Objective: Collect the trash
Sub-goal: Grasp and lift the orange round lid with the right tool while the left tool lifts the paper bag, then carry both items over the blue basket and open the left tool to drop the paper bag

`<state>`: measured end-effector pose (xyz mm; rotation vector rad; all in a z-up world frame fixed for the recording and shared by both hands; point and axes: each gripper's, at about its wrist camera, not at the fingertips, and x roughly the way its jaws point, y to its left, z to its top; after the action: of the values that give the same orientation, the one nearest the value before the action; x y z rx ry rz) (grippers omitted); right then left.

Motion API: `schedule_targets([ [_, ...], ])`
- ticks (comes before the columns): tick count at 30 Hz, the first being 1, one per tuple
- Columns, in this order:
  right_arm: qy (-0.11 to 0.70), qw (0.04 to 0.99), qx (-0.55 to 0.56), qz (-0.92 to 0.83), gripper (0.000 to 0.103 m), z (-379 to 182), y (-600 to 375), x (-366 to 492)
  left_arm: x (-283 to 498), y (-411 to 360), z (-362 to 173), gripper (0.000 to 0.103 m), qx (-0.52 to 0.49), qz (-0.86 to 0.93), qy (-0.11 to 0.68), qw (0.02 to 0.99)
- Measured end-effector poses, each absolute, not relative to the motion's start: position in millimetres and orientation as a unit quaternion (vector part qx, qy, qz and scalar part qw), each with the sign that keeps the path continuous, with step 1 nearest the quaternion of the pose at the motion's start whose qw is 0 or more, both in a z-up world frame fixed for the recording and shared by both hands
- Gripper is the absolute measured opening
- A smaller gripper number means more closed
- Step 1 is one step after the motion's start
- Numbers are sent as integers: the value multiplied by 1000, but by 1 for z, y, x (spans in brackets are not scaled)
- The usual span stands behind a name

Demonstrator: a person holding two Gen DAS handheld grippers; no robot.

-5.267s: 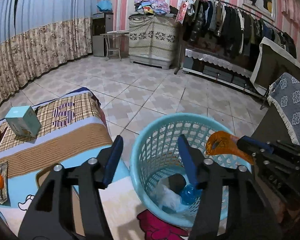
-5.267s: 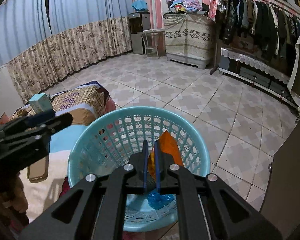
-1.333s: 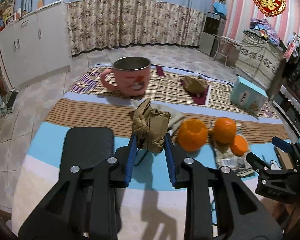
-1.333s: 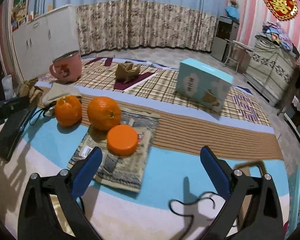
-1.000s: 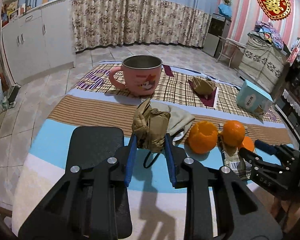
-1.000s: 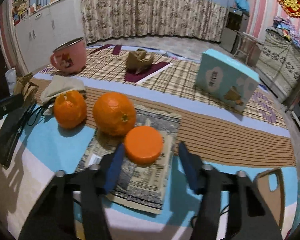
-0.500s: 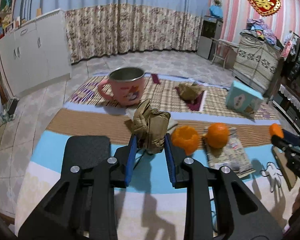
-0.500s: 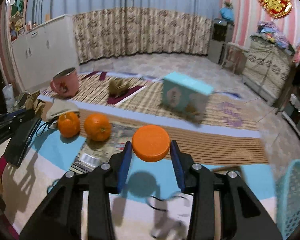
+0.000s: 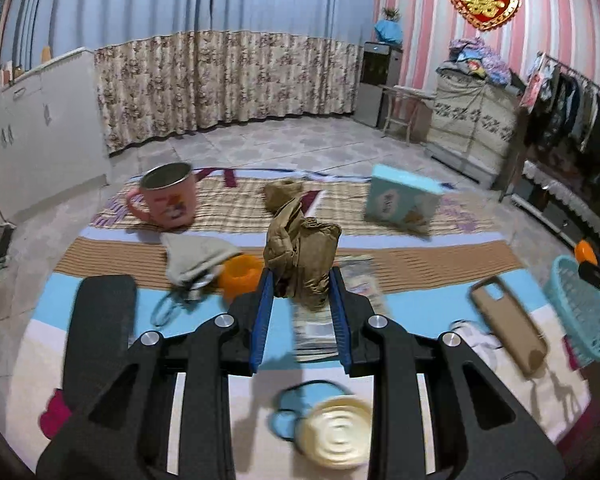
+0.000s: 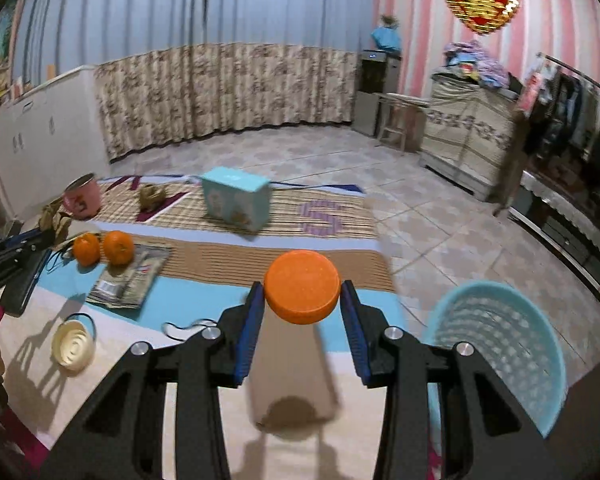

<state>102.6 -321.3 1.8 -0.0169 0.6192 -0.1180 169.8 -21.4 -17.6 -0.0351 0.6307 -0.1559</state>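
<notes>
A crumpled brown paper wad [image 9: 302, 252] stands upright between the blue pads of my left gripper [image 9: 302, 280], which is shut on it above the cloth-covered table. My right gripper [image 10: 301, 295] is shut on a round orange peel half [image 10: 300, 280], held over the table's right end. The light blue trash basket [image 10: 500, 340] stands on the floor just right of and below the right gripper. It also shows in the left wrist view as the basket [image 9: 580, 312] at the far right, with the right gripper [image 9: 596, 272] above its rim.
On the table: a pink mug [image 9: 168, 196], a teal box [image 9: 400, 204], a second brown paper wad [image 9: 282, 194], a hollow orange peel [image 9: 240, 274], a grey cloth [image 9: 196, 258], two oranges [image 10: 118, 246], a snack packet [image 10: 128, 276], a phone case [image 9: 508, 328], a white lid [image 9: 334, 432].
The right gripper closed on the orange peel half, lifted it off the snack packet and swung right toward the basket. The left gripper rose and moved right, still holding the paper wad.
</notes>
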Motion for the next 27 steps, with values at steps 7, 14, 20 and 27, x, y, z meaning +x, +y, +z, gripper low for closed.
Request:
schedule_targets([
  [7,296,950,16,-94,39,7,-376,78,154,-82,-6,27,3,-119,303,945],
  [14,292,948,27,-120,39,6,-420,61,144,-145,-1,27,8,-163,307,938],
  [20,298,942,46,-150,39,2,-465,49,143,-204,-1,27,18,-207,320,924],
  [27,299,935,58,-182,39,2,-503,39,135,-268,-3,27,32,-264,326,907],
])
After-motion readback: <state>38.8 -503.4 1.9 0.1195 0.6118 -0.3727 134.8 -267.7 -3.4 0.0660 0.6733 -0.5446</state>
